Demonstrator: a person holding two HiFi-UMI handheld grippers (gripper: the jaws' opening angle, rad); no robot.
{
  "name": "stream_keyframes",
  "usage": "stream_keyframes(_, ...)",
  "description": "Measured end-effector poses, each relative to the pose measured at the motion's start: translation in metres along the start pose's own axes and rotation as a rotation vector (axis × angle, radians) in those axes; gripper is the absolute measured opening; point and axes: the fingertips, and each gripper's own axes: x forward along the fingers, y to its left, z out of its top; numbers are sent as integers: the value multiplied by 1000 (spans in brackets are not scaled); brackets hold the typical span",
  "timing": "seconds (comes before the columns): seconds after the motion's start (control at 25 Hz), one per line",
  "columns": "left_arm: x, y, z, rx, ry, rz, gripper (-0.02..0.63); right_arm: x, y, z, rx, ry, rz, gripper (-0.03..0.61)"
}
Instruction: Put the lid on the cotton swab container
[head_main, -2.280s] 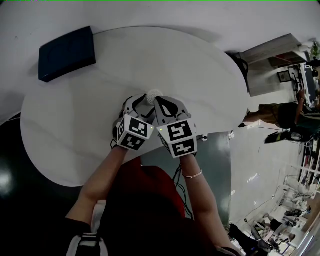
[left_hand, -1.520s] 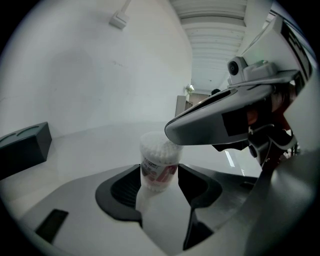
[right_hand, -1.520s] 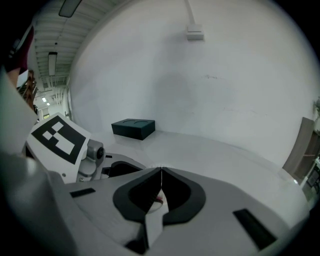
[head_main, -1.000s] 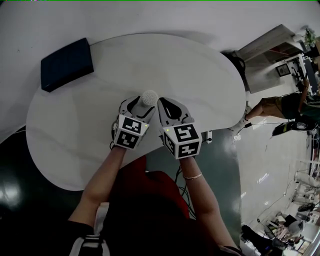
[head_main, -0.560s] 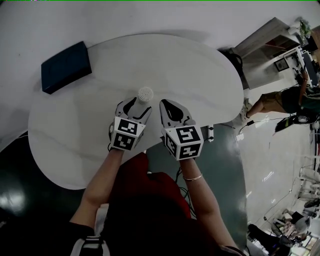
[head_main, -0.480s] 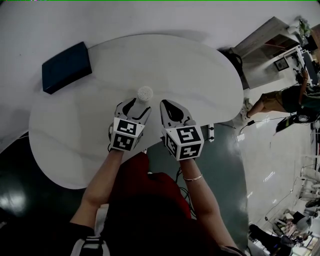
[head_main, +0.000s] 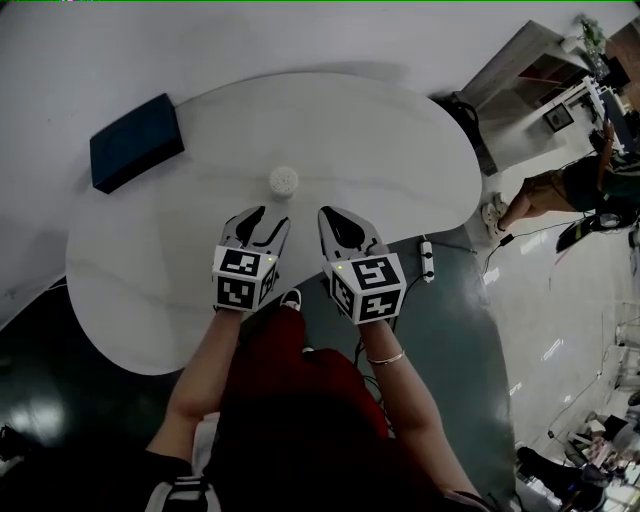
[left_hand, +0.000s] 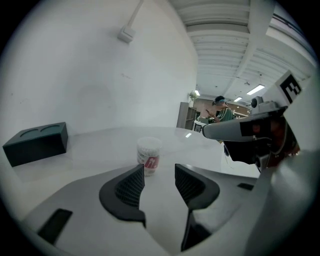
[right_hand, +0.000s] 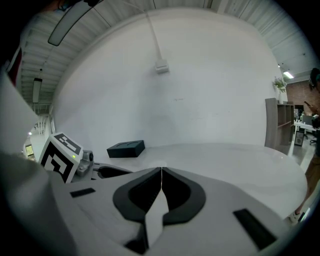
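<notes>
The cotton swab container (head_main: 284, 181) is a small clear tub with a red label, standing upright and alone on the white table (head_main: 150, 260); its top looks capped. In the left gripper view the container (left_hand: 149, 155) stands a short way beyond the fingertips, not between them. My left gripper (head_main: 265, 218) (left_hand: 159, 171) hovers just short of it, empty, its jaws apart and closing. Beside it on the right, my right gripper (head_main: 333, 216) (right_hand: 161, 173) has its jaws pressed together with nothing in them.
A dark blue box (head_main: 135, 142) (left_hand: 35, 142) (right_hand: 126, 148) lies at the table's far left. The table's near edge curves just under my hands. A power strip (head_main: 428, 260) lies on the floor to the right, and a person (head_main: 560, 190) stands farther off.
Both grippers have drawn back toward me from the container. The left gripper, earlier around the container, has let it go, and it now stands free.
</notes>
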Motion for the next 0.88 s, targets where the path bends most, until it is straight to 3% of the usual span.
stream_keyframes(0.68,-58,-12,-8,-8,-53,47,59,-48,31,-21,21,-40,20,15)
stream_keyframes(0.88,-78,-22,-16,-5,-64,49,40,-67,42,-34,33,-41,5,15)
